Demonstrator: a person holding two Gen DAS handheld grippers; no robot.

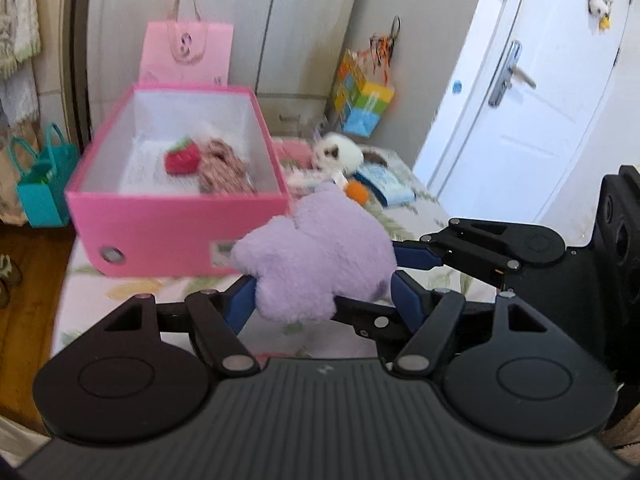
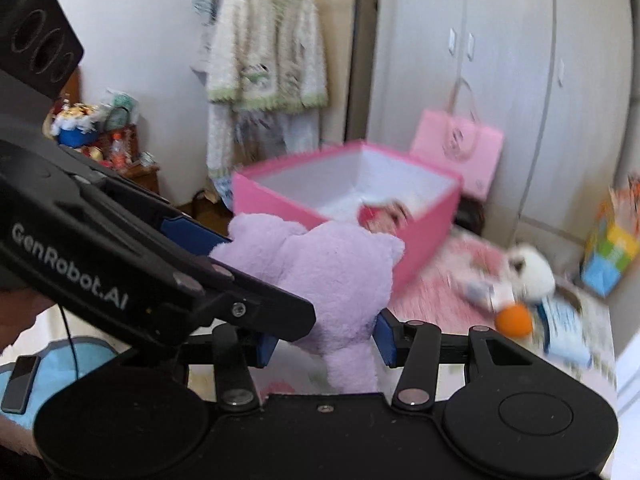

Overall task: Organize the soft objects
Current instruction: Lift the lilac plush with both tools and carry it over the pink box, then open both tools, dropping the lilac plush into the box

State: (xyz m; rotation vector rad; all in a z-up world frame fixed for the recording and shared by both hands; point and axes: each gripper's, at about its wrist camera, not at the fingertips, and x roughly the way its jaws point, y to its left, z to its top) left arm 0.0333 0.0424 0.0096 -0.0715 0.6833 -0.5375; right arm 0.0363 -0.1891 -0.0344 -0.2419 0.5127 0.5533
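Note:
A purple plush toy (image 1: 316, 256) is held above the bed between both grippers. My left gripper (image 1: 324, 296) is shut on its lower part. My right gripper (image 2: 326, 340) is shut on it too; it comes in from the right in the left wrist view (image 1: 412, 268). The plush (image 2: 332, 280) hangs just in front of an open pink box (image 1: 176, 216), which holds a red strawberry plush (image 1: 182, 156) and a striped pink-and-white fabric item (image 1: 224, 168). The box (image 2: 424, 232) also shows in the right wrist view.
A white kitten plush (image 1: 338, 154), an orange ball (image 1: 357, 191) and a blue packet (image 1: 386, 184) lie on the floral bed behind. A pink paper bag (image 1: 186, 52), a colourful gift bag (image 1: 362, 100), teal bags (image 1: 44, 184), wardrobe doors and a white door (image 1: 532, 92) surround it.

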